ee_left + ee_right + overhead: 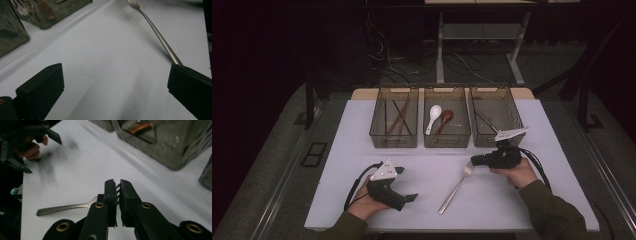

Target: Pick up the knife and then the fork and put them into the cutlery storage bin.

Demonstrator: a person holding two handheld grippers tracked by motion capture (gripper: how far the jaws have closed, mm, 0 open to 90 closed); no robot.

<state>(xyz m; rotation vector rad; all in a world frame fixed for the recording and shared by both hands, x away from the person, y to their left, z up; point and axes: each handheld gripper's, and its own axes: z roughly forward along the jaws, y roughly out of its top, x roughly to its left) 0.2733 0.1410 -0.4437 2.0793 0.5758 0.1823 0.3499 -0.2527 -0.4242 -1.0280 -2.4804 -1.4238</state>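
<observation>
Right gripper [118, 192] pinches the fork [455, 189] by its prongs on the white table [362, 130].

Its jaws are closed narrowly on the prongs alone; the long handle may swing or slip out when lifted toward the baskets [496, 117]. The left gripper [115, 82] rests nearby, jaws wide and empty.

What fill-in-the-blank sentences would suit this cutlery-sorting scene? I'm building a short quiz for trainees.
1. The right gripper is shut on the tined end of the ____.
2. The white spoon lies in the ____ of the three bins.
3. The left gripper has its jaws ____, with nothing between them.
4. Beside the white spoon lies a ____ spoon.

Missing words: fork; middle bin; open; brown spoon.
</observation>
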